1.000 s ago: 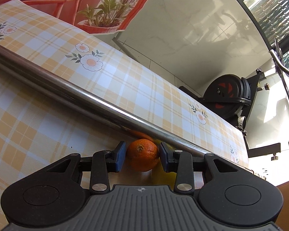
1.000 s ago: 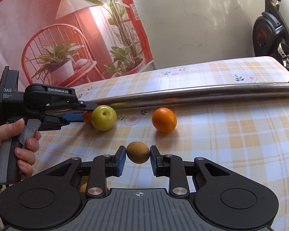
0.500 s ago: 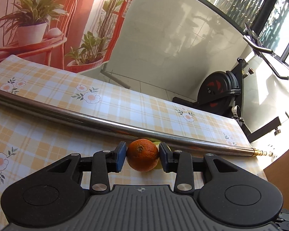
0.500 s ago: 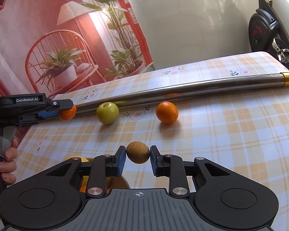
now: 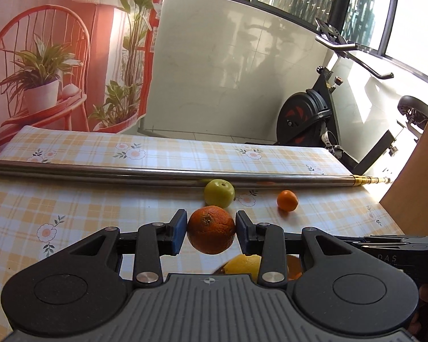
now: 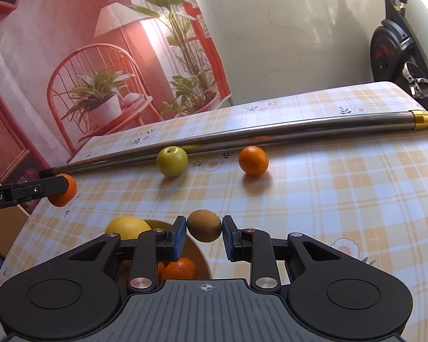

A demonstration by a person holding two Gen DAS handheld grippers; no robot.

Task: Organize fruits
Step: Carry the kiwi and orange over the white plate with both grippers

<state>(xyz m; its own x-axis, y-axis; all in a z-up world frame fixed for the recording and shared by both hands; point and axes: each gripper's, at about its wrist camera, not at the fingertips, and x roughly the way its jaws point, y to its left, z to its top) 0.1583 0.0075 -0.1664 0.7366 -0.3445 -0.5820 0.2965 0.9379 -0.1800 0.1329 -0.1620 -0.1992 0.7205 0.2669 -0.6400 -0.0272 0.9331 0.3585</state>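
Observation:
My left gripper is shut on an orange, held in the air above the table; the same orange shows at the left of the right wrist view. My right gripper is shut on a brown kiwi, just above the right rim of a wooden bowl. The bowl holds a lemon and a tangerine; the lemon also peeks below the left gripper. A green apple and a small orange lie on the checked tablecloth.
A long steel pole with a brass tip lies across the table behind the fruit. An exercise bike stands beyond the table's far right corner. A backdrop with a red chair hangs behind. A wooden panel rises at the right edge.
My left gripper has lifted the orange off the table by the pole and pulled back toward the bowl. My right gripper with the kiwi has moved over the bowl, which now shows beneath it.

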